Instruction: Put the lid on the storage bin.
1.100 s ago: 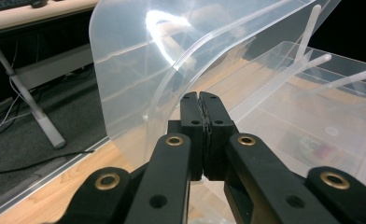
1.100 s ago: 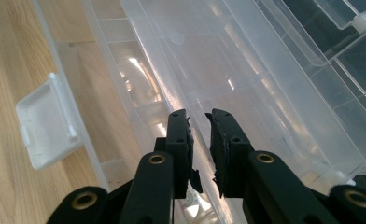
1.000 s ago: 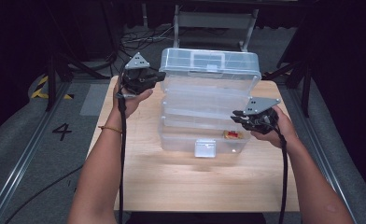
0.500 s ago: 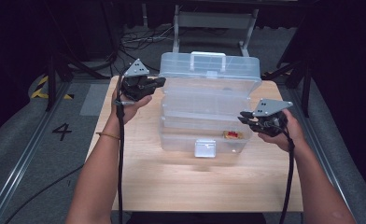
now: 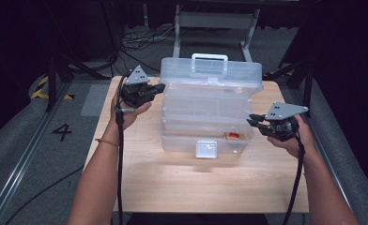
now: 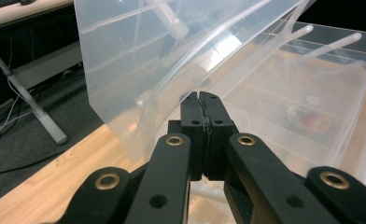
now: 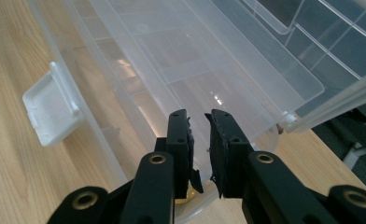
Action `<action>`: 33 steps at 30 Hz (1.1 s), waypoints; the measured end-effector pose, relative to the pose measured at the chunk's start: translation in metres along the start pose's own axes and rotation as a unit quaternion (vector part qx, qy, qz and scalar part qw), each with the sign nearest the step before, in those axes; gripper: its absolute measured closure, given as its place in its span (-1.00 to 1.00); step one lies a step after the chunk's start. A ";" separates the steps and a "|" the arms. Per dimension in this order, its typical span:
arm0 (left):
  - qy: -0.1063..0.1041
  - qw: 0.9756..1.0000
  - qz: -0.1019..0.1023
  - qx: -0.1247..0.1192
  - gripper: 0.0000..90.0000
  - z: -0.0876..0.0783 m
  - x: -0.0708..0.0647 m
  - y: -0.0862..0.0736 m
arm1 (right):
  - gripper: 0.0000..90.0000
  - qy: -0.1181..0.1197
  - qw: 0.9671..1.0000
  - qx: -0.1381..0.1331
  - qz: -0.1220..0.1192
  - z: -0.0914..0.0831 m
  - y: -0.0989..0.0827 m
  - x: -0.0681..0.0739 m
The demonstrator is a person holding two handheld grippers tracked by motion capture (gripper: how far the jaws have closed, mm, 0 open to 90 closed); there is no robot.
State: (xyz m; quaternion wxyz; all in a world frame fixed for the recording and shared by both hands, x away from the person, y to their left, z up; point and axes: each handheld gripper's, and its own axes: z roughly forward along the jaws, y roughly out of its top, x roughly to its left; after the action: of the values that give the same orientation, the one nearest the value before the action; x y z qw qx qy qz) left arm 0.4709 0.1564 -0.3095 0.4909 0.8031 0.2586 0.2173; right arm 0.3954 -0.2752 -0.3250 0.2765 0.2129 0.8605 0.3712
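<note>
1. High view: a clear plastic tiered storage box stands in the middle of the wooden table, its trays fanned out in steps and the lid with the handle on top at the back.
2. The left hand-held gripper sits at the box's upper left corner. In the left gripper view its jaws are closed tight together, the tips against the edge of a clear tray; whether they pinch that edge I cannot tell.
3. The right hand-held gripper is at the right end of the lower trays. In the right gripper view its jaws stand a narrow gap apart with nothing clearly between them, pointing over the bottom tray's rim.
4. Progress, as I judge it: the box is opened and spread, the white front latch hangs free, and a small red and yellow item lies in the bottom tray. Whatever is to be done inside the trays is not yet done.
5. Against the earlier frames, the upper section has swung back and now stands upright, where a second ago it leaned forward. Both hands have shifted slightly with it, and the jaws have kept their widths.
</note>
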 end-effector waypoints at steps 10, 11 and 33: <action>0.002 0.999 0.022 0.025 0.99 -0.006 -0.014 -0.012 | 0.76 0.000 1.000 -0.003 0.016 -0.009 -0.016 0.006; 0.003 0.999 0.024 0.028 0.99 -0.006 -0.016 -0.013 | 0.76 -0.001 1.000 -0.003 0.017 -0.009 -0.018 0.006; -0.005 0.998 0.039 0.052 1.00 -0.008 -0.036 -0.031 | 0.75 -0.001 0.999 -0.005 0.041 -0.010 -0.041 0.010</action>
State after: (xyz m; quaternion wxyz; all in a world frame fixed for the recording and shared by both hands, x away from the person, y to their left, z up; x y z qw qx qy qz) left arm 0.4324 0.1512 -0.3373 0.4411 0.8381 0.2355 0.2180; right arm 0.3749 -0.3005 -0.3537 0.2632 0.2472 0.8489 0.3859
